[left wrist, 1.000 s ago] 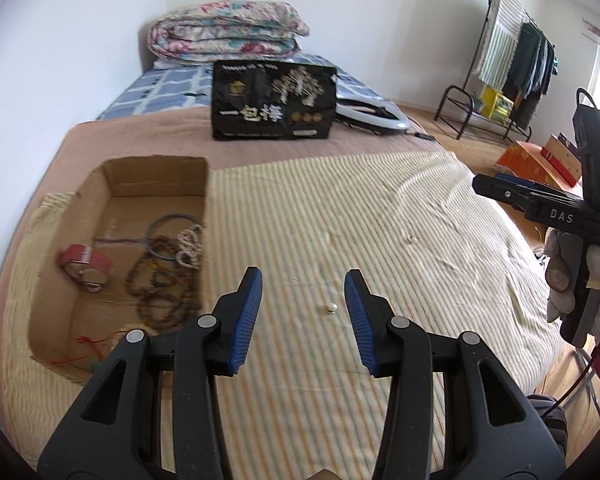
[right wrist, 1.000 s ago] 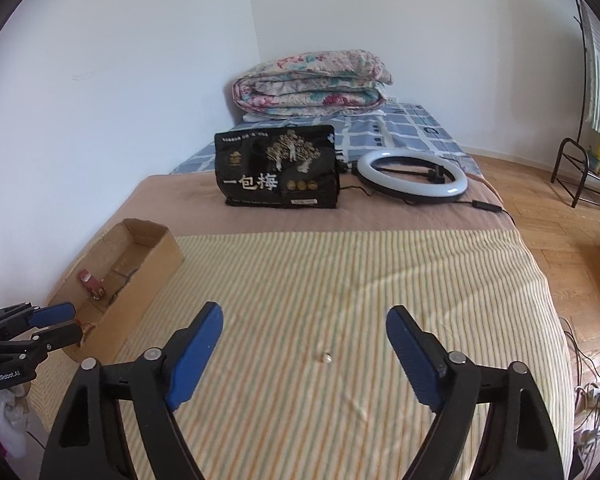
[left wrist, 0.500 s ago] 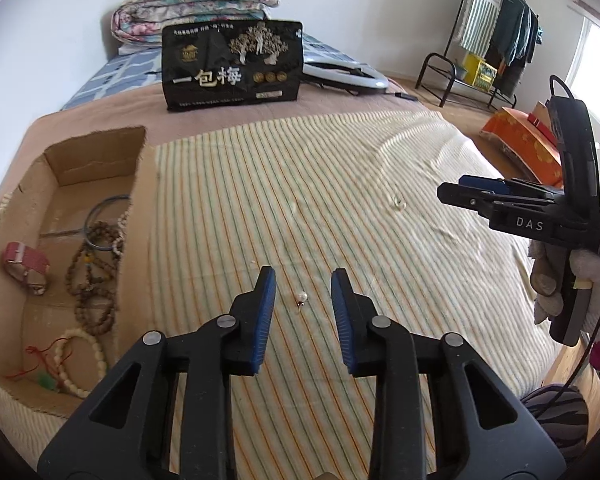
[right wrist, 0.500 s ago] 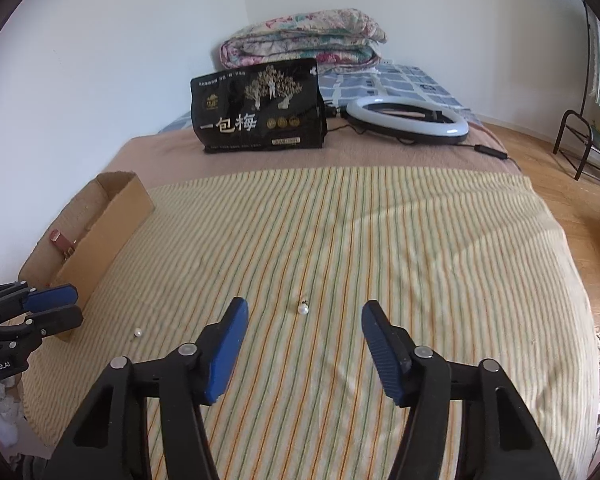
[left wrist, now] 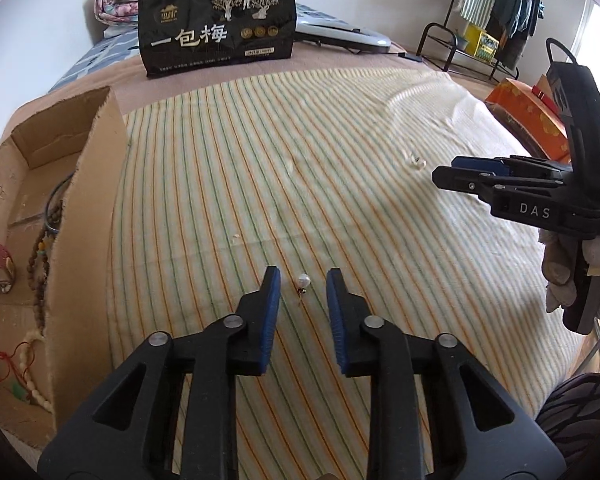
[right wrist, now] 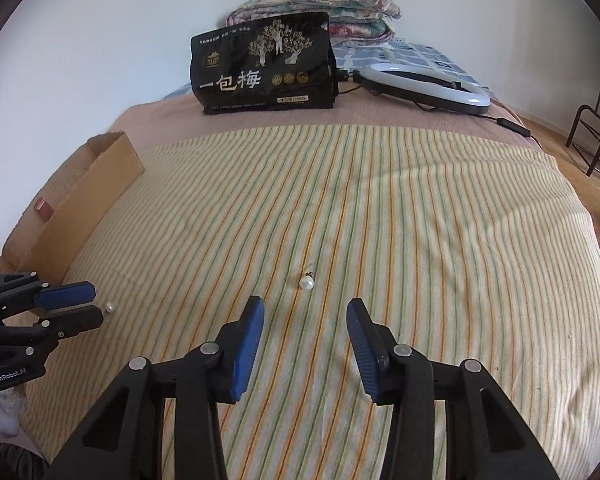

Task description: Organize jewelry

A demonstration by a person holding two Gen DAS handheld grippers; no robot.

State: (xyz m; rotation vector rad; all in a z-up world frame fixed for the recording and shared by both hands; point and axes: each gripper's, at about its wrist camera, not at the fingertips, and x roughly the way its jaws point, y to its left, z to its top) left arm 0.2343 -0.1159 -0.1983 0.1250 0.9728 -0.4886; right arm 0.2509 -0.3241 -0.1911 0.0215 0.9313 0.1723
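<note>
Two pearl earrings, one per tongs, both loose on the striped bed cover. Left tongs: closing, narrow gap, nothing gripped yet. Left earring between the blue pads, touching neither as far as visible. Long axis 12-to-6 in left wrist view: pearl at the 12 o'clock end, post toward 6, so parallel to the tongs, pads set to meet the pearl from 9 and 3.

Right tongs: closing too, wider gap, empty. Right earring just past the tips at 12 o'clock, centred on the gap, not yet between them. Axis there also roughly 12-to-6, pearl at the 6 end nearest the tips, dark post toward 12.

Judged: left needs only the squeeze; right needs a short advance toward 12 before the pinch, else closes on nothing. Each earring next to its own tongs, well apart from the other.

Cardboard box at 9 o'clock of left tongs, likely drop spot, nearer the left tongs. Risk: small round pearl on soft cloth, apt to roll or sink under pad pressure.
</note>
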